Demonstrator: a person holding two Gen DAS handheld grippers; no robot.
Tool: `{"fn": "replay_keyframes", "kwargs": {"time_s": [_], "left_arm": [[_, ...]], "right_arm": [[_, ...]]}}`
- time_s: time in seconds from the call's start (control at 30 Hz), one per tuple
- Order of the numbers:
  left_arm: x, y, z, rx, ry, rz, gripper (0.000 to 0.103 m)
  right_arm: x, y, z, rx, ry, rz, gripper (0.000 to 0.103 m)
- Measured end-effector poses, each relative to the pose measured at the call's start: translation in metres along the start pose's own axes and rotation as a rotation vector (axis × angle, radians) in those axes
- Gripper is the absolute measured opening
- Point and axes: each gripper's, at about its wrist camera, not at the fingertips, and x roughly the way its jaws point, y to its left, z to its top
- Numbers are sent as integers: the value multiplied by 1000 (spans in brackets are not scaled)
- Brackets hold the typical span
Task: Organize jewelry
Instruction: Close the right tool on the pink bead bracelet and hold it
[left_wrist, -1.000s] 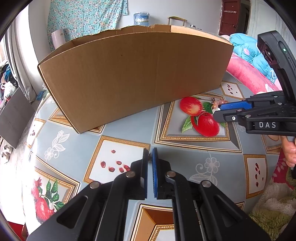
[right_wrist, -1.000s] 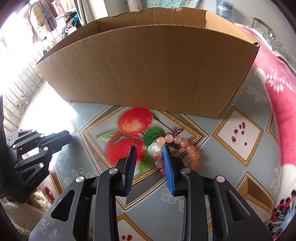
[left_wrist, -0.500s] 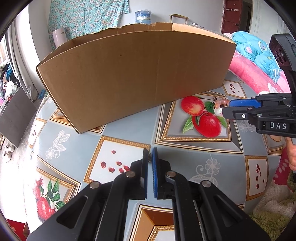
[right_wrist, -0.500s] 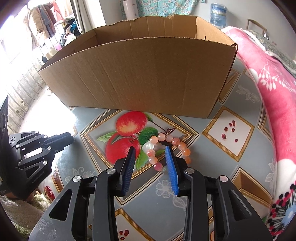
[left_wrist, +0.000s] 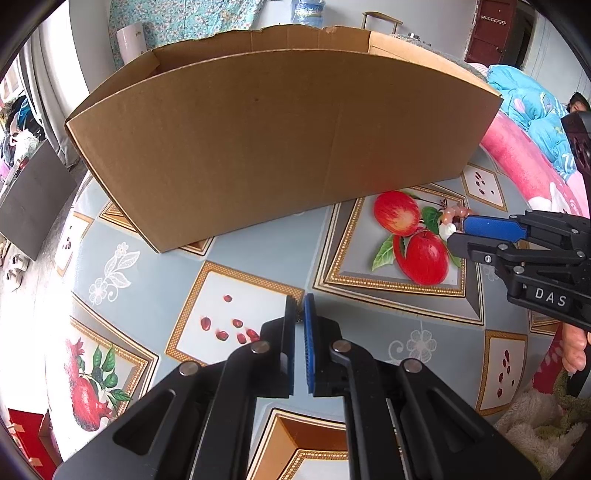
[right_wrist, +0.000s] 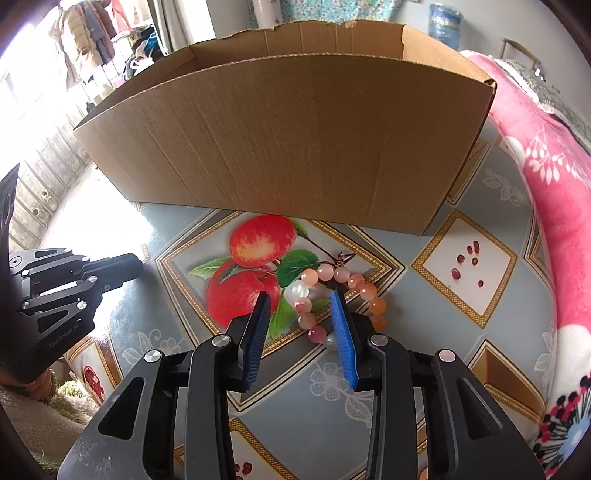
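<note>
Right tongs (right_wrist: 301, 325) are standing part-spread over the bead bracelet (right_wrist: 332, 291), having just been opening a little. The near side of the loop is lying between the blue pads, but the pads are not pressing on it; nothing gripped.

The bracelet is lying flat on the desk (right_wrist: 388, 402), on the printed apple picture, just in front of the cardboard box (right_wrist: 295, 140). I am judging the box to be where the jewelry goes: its top is open, and it is sitting close behind the beads for a short carry.

Left tongs (left_wrist: 299, 325) are pressed together and empty, hanging above bare cloth well apart from the beads, seemingly keeping out of the way.

Tilting the right tongs steeply down so the pads can straddle one strand of beads.
</note>
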Motion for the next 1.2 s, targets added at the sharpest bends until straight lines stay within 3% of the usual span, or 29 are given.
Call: {"fn": "replay_keyframes", "kwargs": {"time_s": [0.67, 0.8, 1.07, 1.2], "left_arm": [[2, 0, 1, -7, 10, -8, 4], [2, 0, 1, -7, 10, -10, 4], [3, 0, 1, -6, 8, -11, 4], [3, 0, 2, -7, 8, -11, 4]], "right_arm": [[4, 12, 10, -37, 13, 13, 33], [5, 13, 11, -34, 16, -1, 28], [-2, 1, 14, -12, 13, -26, 8], [-6, 1, 11, 0, 11, -23, 8]]}}
